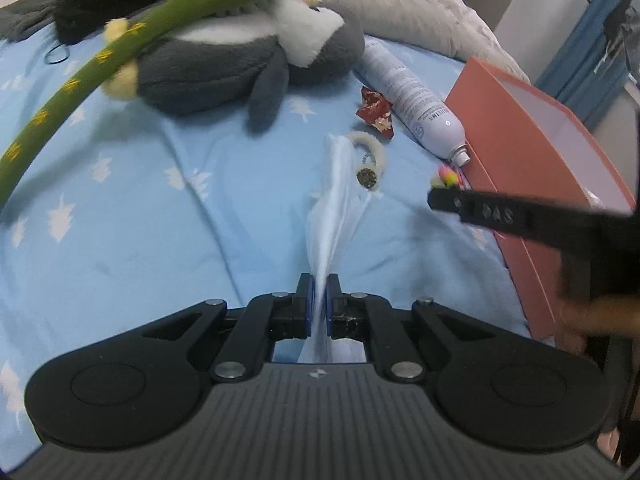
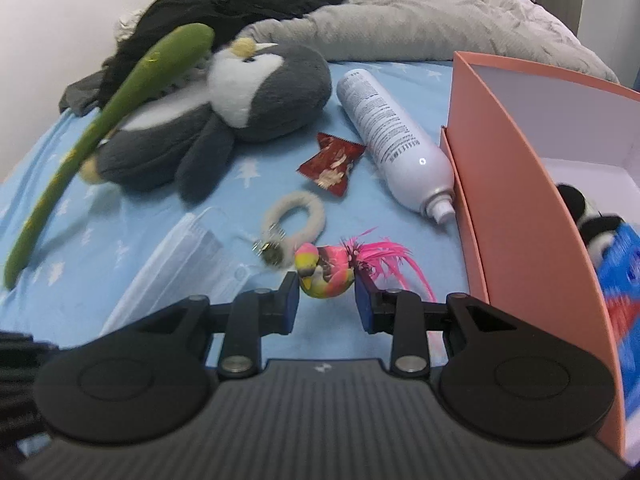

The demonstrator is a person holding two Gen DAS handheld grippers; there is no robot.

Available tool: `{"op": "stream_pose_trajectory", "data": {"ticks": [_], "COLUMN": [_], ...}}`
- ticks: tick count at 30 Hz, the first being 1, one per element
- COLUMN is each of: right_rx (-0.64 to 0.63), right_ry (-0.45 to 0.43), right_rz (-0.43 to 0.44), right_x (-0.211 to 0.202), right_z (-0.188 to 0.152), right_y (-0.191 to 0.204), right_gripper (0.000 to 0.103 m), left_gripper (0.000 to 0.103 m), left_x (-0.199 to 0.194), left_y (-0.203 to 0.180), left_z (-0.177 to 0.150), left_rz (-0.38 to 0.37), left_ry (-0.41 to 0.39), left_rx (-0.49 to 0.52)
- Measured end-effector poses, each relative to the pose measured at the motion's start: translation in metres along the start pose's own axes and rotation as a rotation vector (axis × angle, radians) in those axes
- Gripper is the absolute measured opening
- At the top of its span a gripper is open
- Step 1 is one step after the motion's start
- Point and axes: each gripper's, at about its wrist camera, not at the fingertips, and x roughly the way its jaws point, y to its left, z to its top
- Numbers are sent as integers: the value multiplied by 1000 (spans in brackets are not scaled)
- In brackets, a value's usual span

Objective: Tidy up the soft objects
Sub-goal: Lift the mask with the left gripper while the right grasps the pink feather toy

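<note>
Soft cloth against smooth, hard finishes

Beside the matt, smooth card box (image 2: 516,184), the spray can (image 2: 394,140) looks glossy; the penguin toy (image 2: 224,120) beyond it is fuzzy plush, the bedsheet (image 2: 160,208) under it matt woven cloth, the wrapper (image 2: 332,162) shiny foil.

A bed spread with a light blue sheet printed with small white trees and stars (image 2: 132,216) fills the ground ahead of both tongs. Farther off beyond them, a rumpled pale grey quilt (image 2: 400,20) is heaped along the bed's far side. Up to the left lies a plain white wall (image 2: 60,20); at far right hangs a blue curtain (image 1: 580,40).
</note>
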Motion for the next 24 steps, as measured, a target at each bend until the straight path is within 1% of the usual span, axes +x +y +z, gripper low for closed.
{"op": "stream_pose_trajectory", "data": {"ticks": [7,11,16,24], "right_rx": [1,0,-2,31], "right_ry": [-29,-40,-56,-70], "right_rz": [41,61,71,48], "right_x": [-38,-55,-72,-99], "right_z": [-28,-40,-47,-52], "right_y": [5,9,16,24], "right_gripper": [33,33,33,33], "left_gripper": [8,8,8,8], "left_x": [-29,-37,-46,-51], "left_y": [-5,-6,-4,-5], "left_z": [-18,-22,-25,-25], "left_rz": [29,30,2,-55], "left_ry": [-44,-56,-62,-48], "left_rx": [-20,-38,-40,-23]}}
